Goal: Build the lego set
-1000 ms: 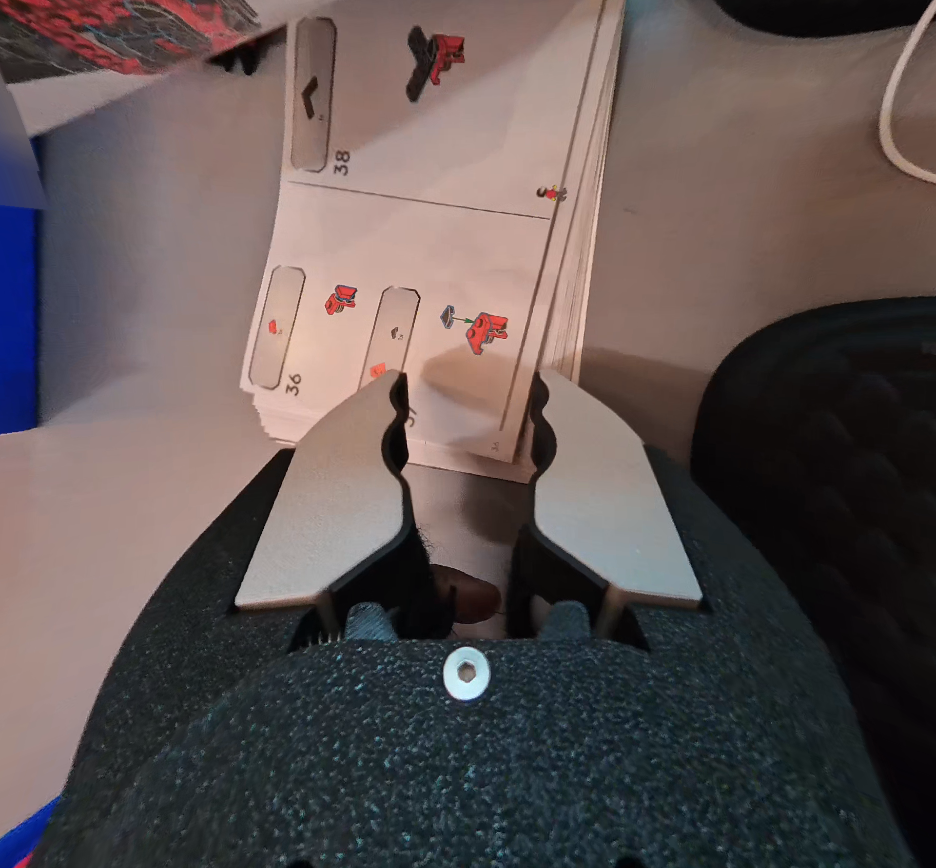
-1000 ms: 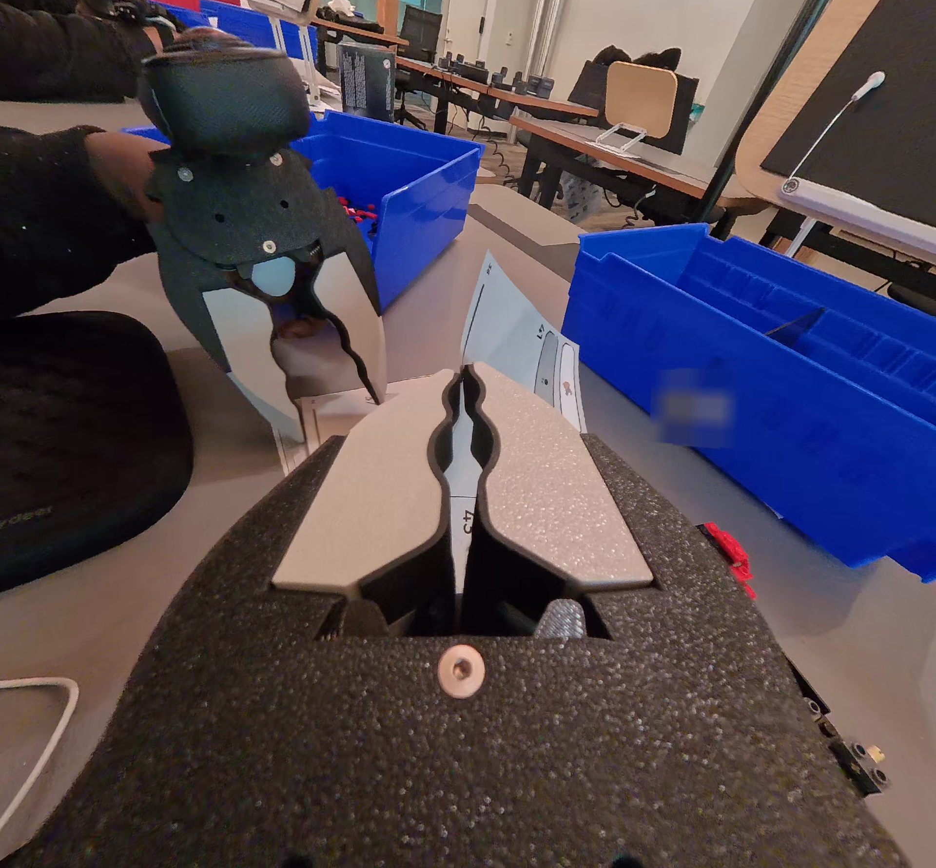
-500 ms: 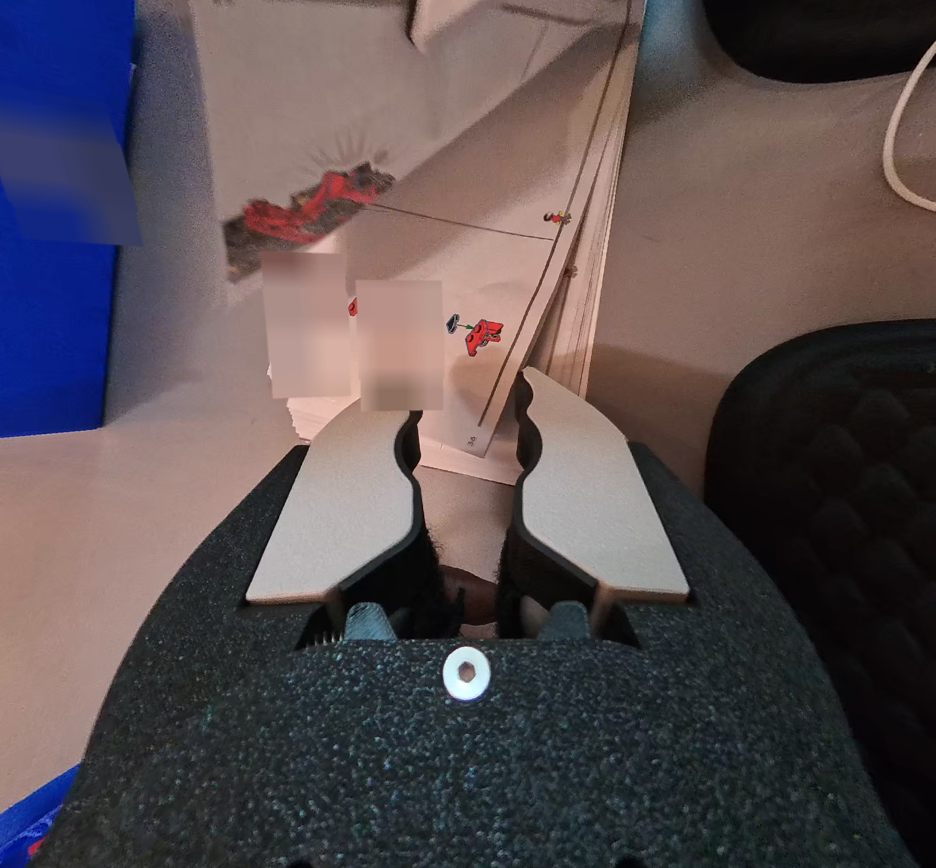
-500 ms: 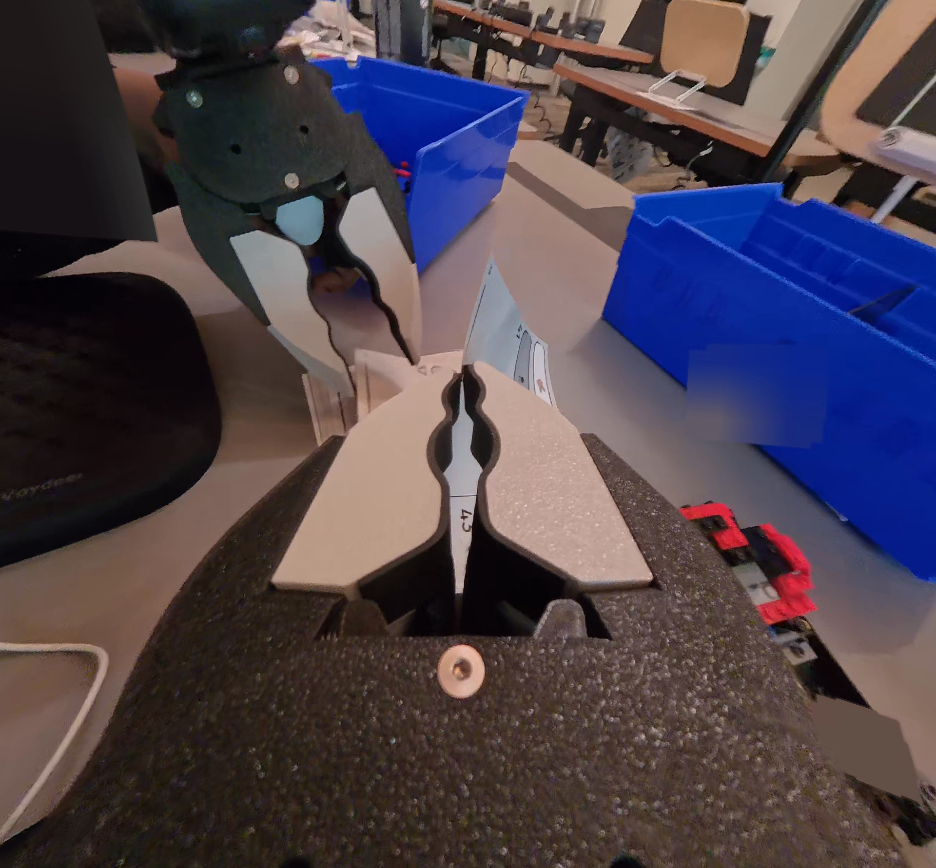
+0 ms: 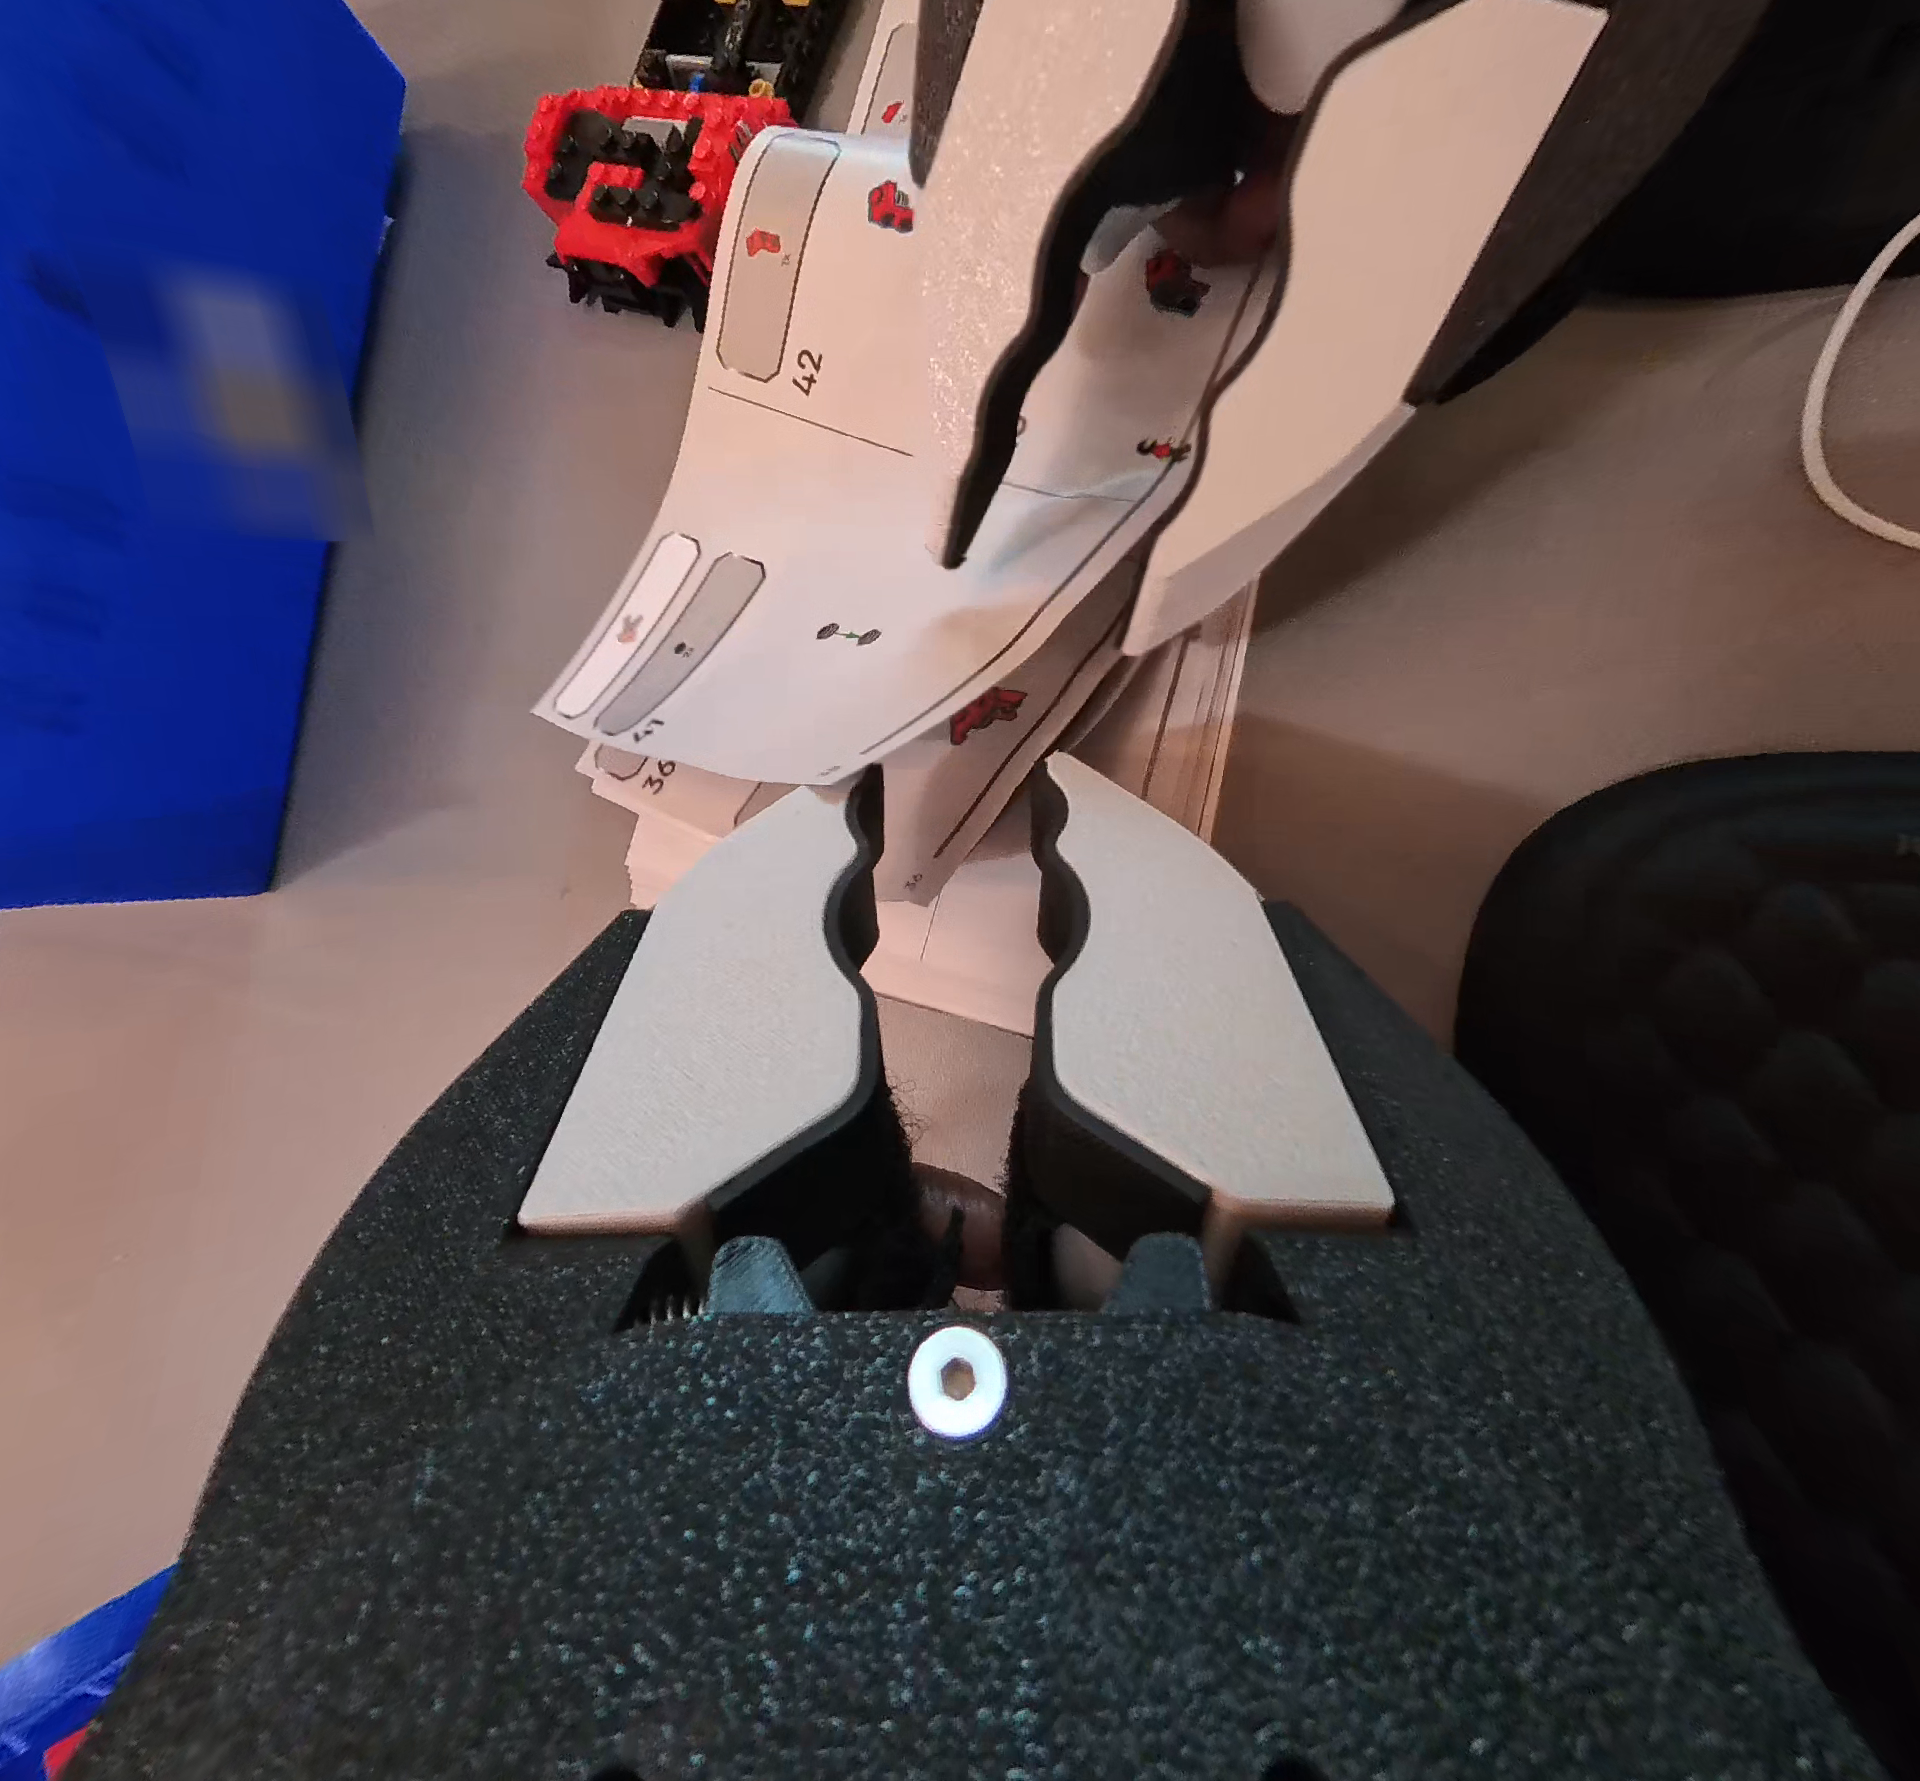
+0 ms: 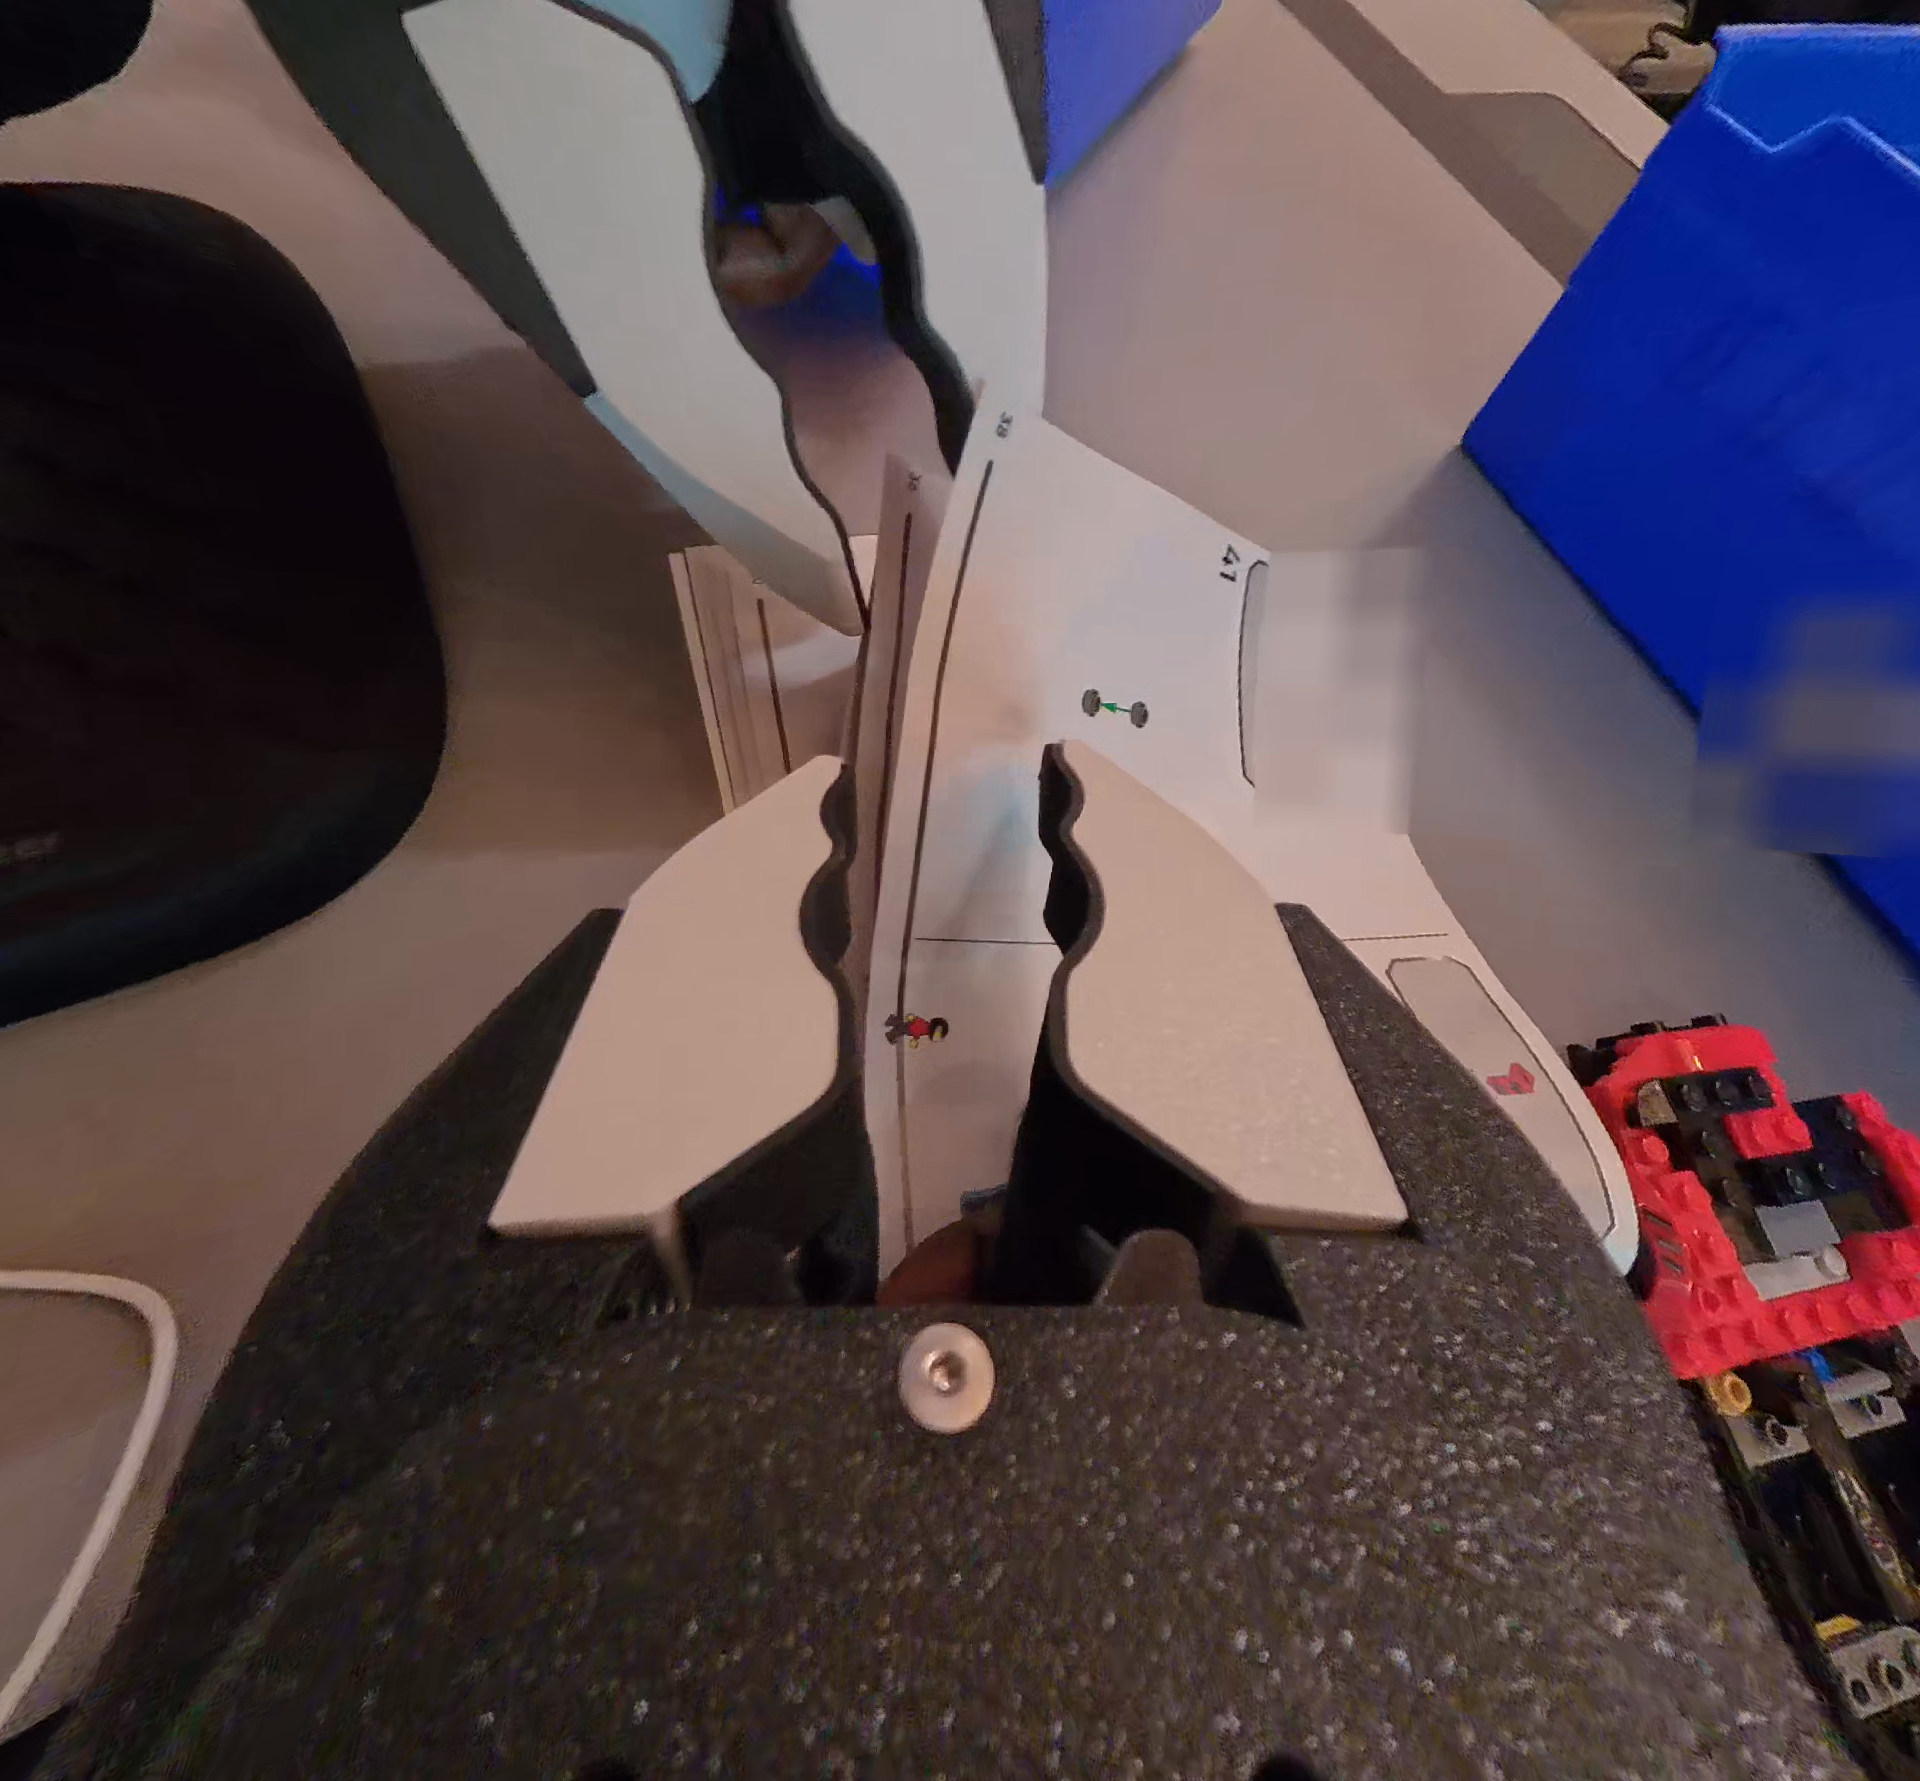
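The red-and-black lego model (image 5: 634,183) sits on the table beside the instruction booklet (image 5: 790,588), over which the left gripper (image 5: 956,796) and right gripper (image 6: 940,775) both hover part-open, pages standing loosely between their fingers.

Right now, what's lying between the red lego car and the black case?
The open instruction booklet, one page curling up, with the right gripper over it; the left wrist view shows it between the red lego car and black case.

Booklet (image 5: 790,526) lower pages hidden under curled top sheet and the right gripper (image 5: 1060,526). Lego car (image 6: 1766,1201) cut off at right and bottom edge, right wrist view. Blue bin (image 5: 156,360) cropped by left edge, motion-blurred. White cable (image 5: 1849,422) cropped at right edge.
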A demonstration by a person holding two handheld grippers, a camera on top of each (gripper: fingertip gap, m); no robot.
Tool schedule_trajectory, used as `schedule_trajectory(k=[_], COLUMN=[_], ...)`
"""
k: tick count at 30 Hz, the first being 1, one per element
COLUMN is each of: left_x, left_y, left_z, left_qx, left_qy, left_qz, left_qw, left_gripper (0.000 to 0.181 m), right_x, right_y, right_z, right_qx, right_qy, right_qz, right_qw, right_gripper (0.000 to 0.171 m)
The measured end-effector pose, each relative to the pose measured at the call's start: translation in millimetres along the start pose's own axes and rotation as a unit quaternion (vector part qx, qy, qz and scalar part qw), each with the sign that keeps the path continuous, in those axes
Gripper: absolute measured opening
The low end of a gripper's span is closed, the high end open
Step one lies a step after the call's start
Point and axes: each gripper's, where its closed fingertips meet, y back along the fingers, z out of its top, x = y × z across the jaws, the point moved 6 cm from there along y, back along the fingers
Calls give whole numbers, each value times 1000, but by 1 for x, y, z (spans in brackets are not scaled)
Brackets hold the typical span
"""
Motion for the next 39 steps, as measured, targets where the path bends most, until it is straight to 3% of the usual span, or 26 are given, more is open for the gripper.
schedule_trajectory(k=[32,39], left_x=[1,1], left_y=[1,1], left_z=[5,5], left_qx=[-18,-19], left_qy=[2,1], left_qz=[7,8], left_qw=[1000,1000], left_gripper=[26,25], right_x=[5,2], right_y=[-5,-4], right_z=[0,-1], right_qx=[35,46], right_qy=[55,80], right_qz=[-25,-55], right_qw=[998,994], right_gripper=[33,20])
